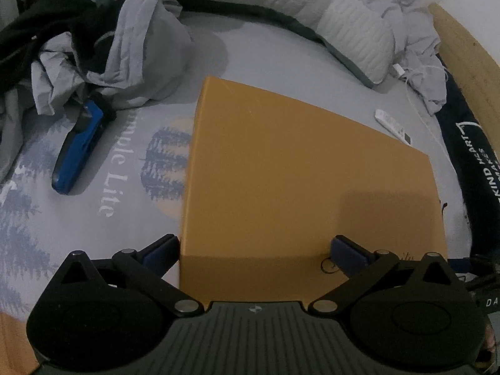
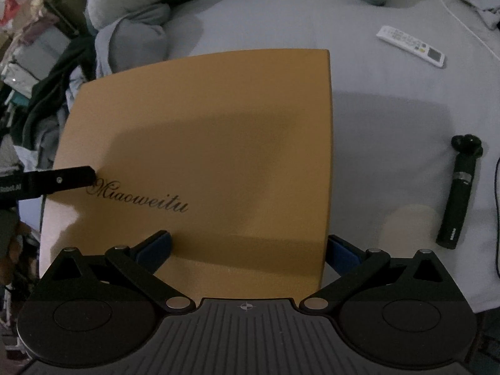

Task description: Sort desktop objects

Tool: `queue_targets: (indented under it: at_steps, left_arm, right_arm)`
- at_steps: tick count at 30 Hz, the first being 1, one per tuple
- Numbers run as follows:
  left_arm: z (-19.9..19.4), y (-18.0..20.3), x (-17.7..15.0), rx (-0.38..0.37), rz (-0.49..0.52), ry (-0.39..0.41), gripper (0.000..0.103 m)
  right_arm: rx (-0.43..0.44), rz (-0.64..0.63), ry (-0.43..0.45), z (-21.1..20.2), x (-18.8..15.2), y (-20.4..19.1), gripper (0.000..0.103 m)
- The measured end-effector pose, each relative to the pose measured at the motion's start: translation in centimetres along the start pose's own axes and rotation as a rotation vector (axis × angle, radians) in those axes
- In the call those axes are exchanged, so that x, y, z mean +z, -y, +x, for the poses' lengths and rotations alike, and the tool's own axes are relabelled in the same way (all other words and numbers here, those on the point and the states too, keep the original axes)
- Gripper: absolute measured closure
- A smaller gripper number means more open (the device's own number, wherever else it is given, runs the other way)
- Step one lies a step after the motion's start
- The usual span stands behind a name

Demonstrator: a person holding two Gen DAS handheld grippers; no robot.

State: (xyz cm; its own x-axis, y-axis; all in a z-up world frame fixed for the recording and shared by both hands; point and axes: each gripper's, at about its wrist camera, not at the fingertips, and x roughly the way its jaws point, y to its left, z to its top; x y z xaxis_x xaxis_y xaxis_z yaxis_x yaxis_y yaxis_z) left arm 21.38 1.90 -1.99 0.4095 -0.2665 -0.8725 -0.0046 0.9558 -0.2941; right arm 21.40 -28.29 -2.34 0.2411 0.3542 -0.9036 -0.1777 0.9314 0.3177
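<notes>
The orange box [image 2: 203, 143] hides the bed beneath; the remote's [image 1: 393, 126] buttons are too small to read.

Left gripper [image 1: 254, 251]: jaws spread wide, blue pads [image 1: 162, 251] facing each other with open space between. Held low, roughly level, fingers pointing forward. Its black finger also enters the right wrist view from the left edge.

Right gripper [image 2: 248, 250]: jaws likewise wide apart, blue pads [image 2: 343, 254] clear of one another, gripping nothing. Held low, pointing forward.
</notes>
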Motion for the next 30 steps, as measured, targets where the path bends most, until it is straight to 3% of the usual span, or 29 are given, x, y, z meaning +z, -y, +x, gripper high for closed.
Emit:
queue_targets:
  at_steps: [30]
  left_arm:
    - [2.6, -0.9, -1.1, 0.021, -0.01, 0.016, 0.0]
  right_arm:
    - [-0.083, 0.023, -0.001, 2.5, -0.1, -0.9, 0.0]
